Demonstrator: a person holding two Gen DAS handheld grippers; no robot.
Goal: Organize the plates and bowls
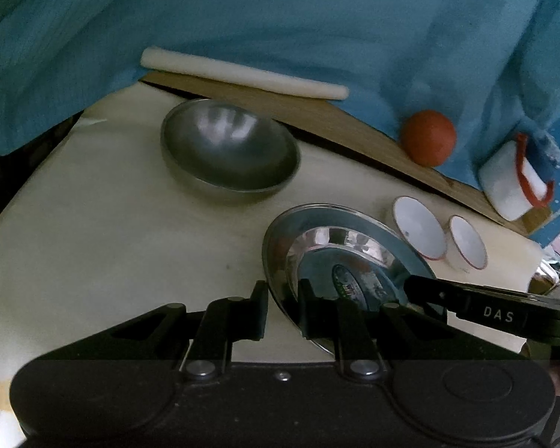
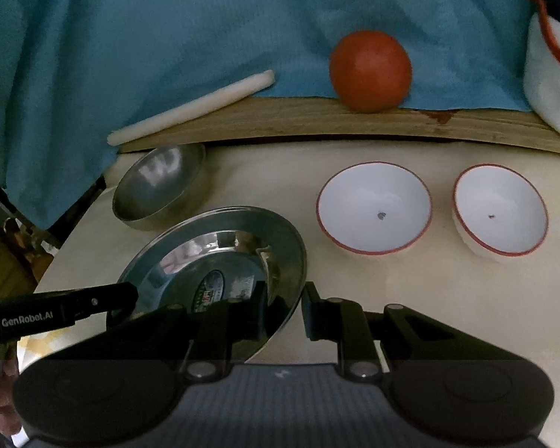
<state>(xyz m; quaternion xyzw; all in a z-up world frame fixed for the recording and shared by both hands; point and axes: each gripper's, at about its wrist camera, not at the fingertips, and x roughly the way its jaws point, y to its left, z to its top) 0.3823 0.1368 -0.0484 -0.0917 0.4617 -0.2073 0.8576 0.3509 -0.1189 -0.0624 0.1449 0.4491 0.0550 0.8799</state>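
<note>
Steel plate (image 1: pixel 354 246) is being gripped at opposite rims; left gripper (image 1: pixel 283 308) and right gripper (image 2: pixel 284 308) are both being clamped on it. Two white bowls (image 2: pixel 373 207) are being left beside it.

Two close wrist views, angled down, sharing plate (image 1: pixel 339 246)

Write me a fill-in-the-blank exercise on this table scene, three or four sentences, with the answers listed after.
1. Both grippers, left and right, grip the rim of the steel ____.
2. The two white bowls have ____ rims.
3. The tomato rests on a wooden ____.
4. The white bowls number ____.

Answers: plate; red; board; two
</note>
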